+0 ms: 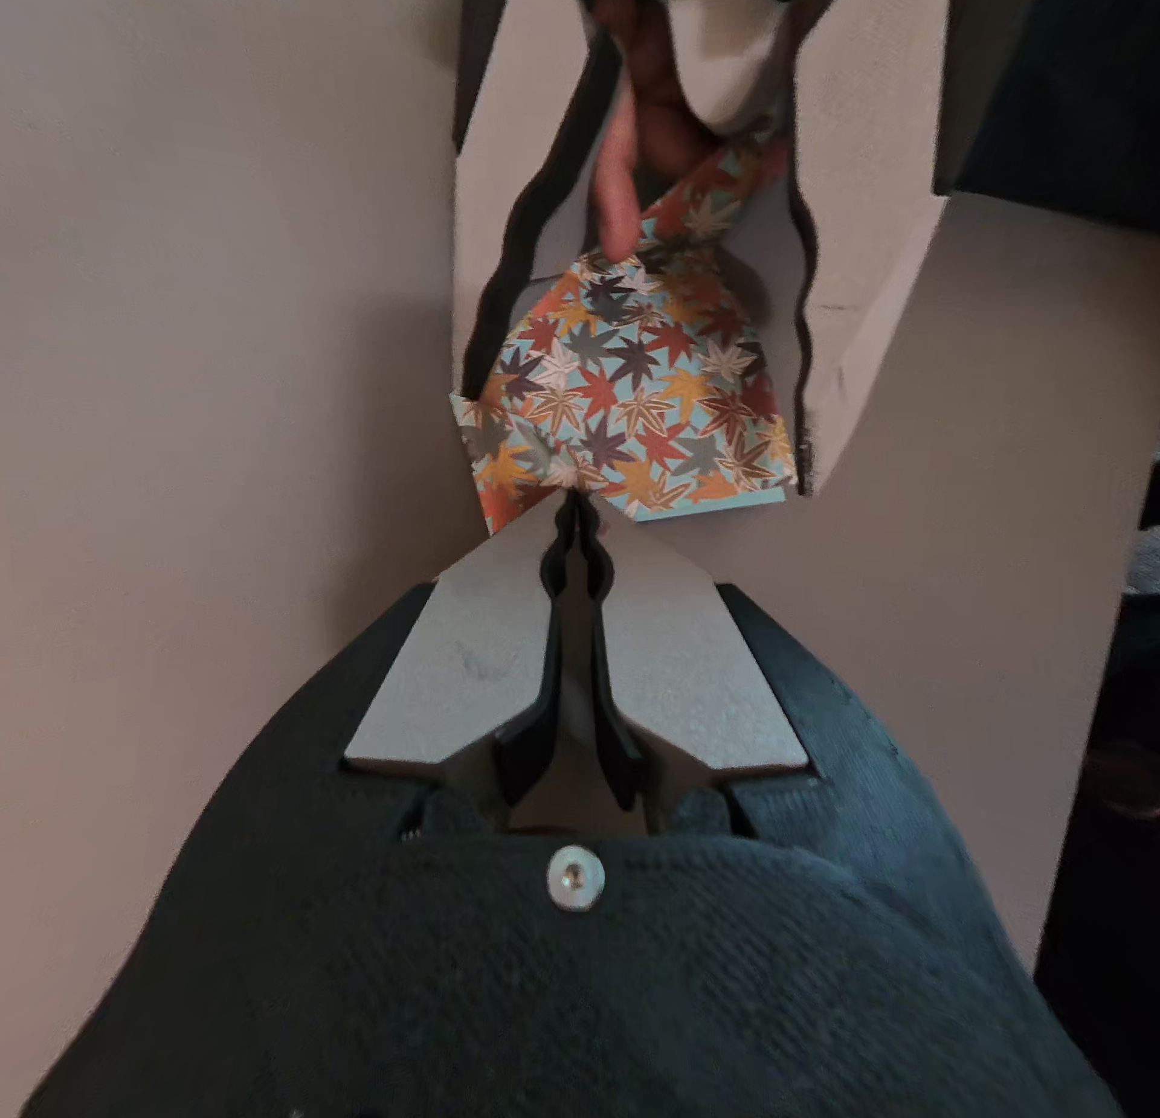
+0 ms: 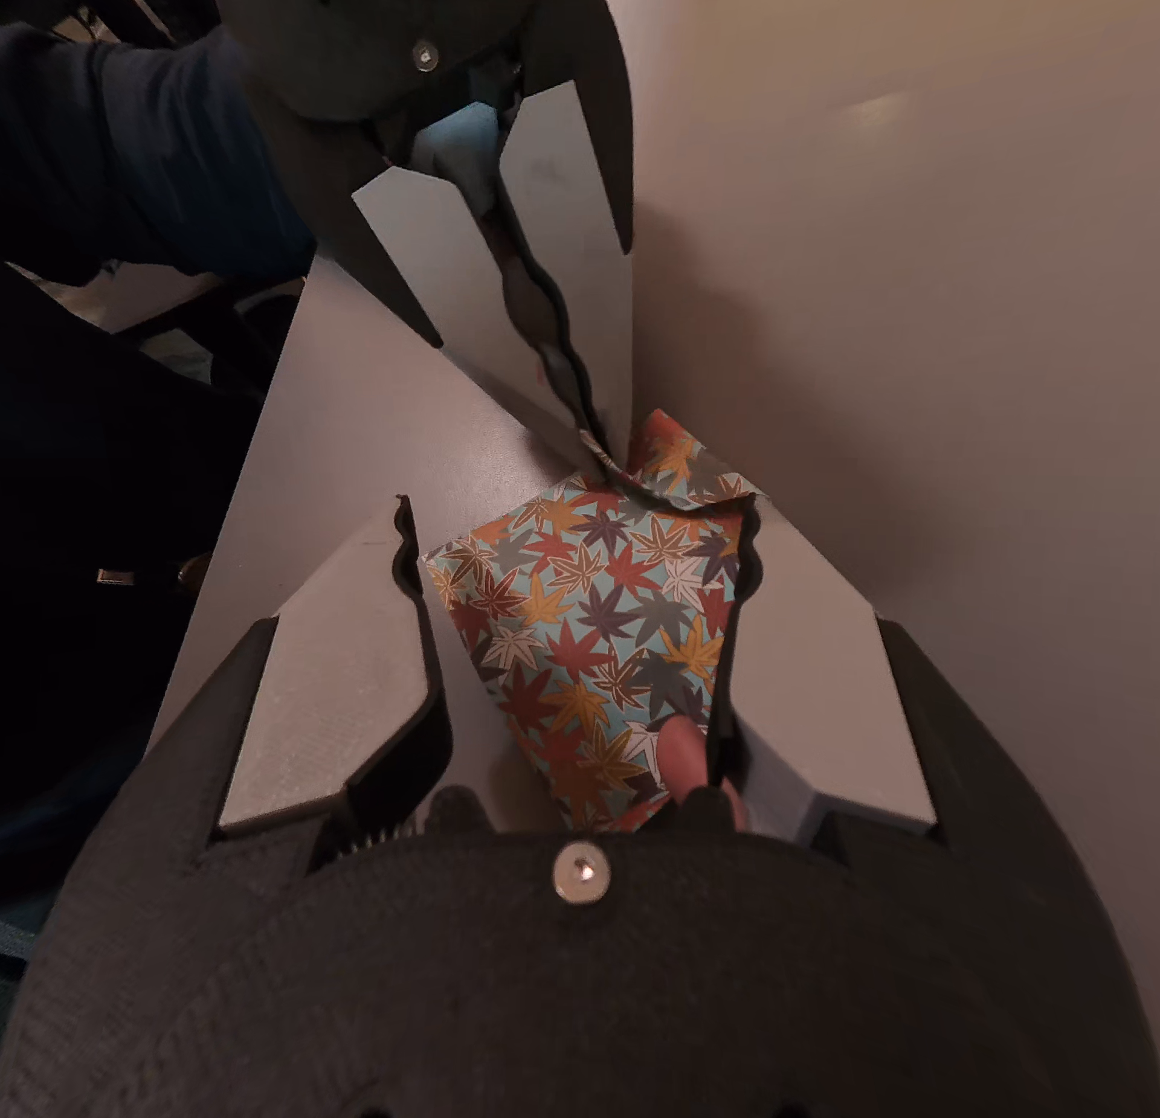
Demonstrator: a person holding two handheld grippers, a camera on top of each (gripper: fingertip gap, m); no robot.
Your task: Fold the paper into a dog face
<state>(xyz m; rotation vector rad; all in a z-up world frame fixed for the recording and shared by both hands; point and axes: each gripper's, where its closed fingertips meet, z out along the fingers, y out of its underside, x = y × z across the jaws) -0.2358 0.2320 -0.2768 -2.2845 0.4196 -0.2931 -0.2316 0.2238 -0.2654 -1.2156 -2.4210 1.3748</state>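
Paper pinched by your left tongs, framed by your open right tongs.

From your left wrist view, your left tongs (image 1: 574, 507) are clenched on the near edge of the leaf-patterned paper (image 1: 628, 397), which lies on the grey table (image 1: 188, 335); your right tongs (image 1: 640, 460) stand spread wide on either side of the sheet, and a finger (image 1: 618, 209) presses its far end. From your right wrist view, your right tongs (image 2: 577, 523) are released, straddling the paper (image 2: 596, 617) with the finger (image 2: 681, 758) on it, while the left tongs (image 2: 596, 441) grip the crumpled far corner.
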